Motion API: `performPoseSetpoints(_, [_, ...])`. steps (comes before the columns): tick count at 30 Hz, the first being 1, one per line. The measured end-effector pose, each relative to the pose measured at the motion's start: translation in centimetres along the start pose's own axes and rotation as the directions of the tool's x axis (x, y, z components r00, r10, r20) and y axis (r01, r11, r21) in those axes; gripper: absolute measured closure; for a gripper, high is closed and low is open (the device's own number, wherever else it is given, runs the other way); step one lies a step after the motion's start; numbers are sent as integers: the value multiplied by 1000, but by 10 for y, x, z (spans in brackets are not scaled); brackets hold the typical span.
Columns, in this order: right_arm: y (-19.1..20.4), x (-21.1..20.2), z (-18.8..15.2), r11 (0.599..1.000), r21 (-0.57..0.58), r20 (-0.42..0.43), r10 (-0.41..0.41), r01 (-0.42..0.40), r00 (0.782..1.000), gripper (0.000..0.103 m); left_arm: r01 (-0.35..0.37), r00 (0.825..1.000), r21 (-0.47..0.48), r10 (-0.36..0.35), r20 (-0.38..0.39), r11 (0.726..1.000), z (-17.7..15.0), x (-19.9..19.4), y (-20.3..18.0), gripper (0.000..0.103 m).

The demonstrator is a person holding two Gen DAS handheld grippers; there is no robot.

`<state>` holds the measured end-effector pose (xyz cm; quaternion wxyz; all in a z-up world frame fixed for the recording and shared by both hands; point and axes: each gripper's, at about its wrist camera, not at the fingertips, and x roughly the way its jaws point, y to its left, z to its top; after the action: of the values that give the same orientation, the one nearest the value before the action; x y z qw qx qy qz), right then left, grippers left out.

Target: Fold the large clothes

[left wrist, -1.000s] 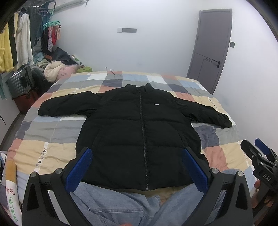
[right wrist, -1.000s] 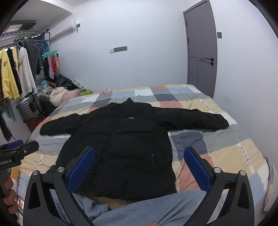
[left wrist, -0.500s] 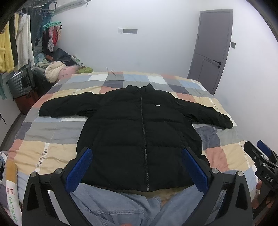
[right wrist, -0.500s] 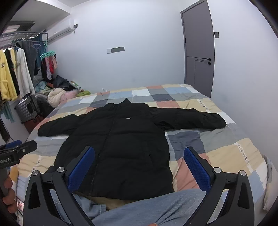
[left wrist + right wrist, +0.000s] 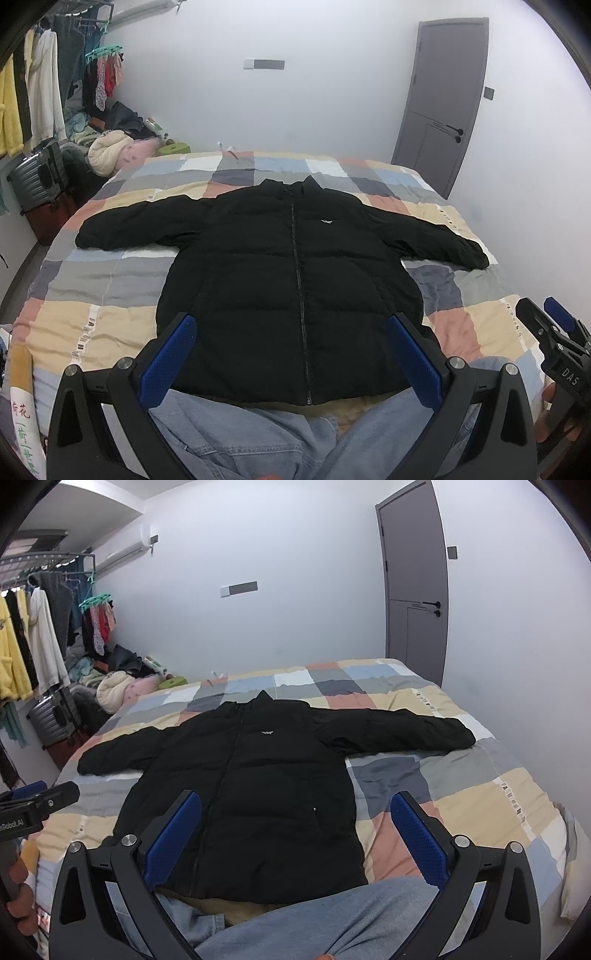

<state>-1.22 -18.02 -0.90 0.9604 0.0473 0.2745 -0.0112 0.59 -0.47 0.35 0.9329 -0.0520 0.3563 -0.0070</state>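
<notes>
While my left gripper hangs at lower centre of frame, its jaws stand wide, gripping nothing; my right gripper likewise wide and bare. Black jacket lies flat mid-frame on the checked quilt, zipped, sleeves spread; blue jeans bottom edge

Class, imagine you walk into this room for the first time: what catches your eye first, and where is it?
First, the black jacket lying face up in the middle of the bed, zipped, with both sleeves spread wide over the checked quilt. Next, the blue-padded left gripper and right gripper held open near its hem. Behind, a grey door stands shut.
</notes>
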Motion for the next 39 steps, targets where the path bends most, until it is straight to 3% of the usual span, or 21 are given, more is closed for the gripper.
performPoseSetpoints(27, [-5,11,-1,1000,8,-25,21,-20,999,0,5,1000,-14,-5,-11,1000,1,11,-1,0])
performPoseSetpoints(34, [-11,24,1,998,23,-38,55,-54,998,0,15,1000,-6,-15,-15,1000,8,35,-2,0])
performPoseSetpoints(39, [-16,37,1,1000,17,-43,25,-24,999,0,13,1000,11,-13,1,1000,17,54,-2,0])
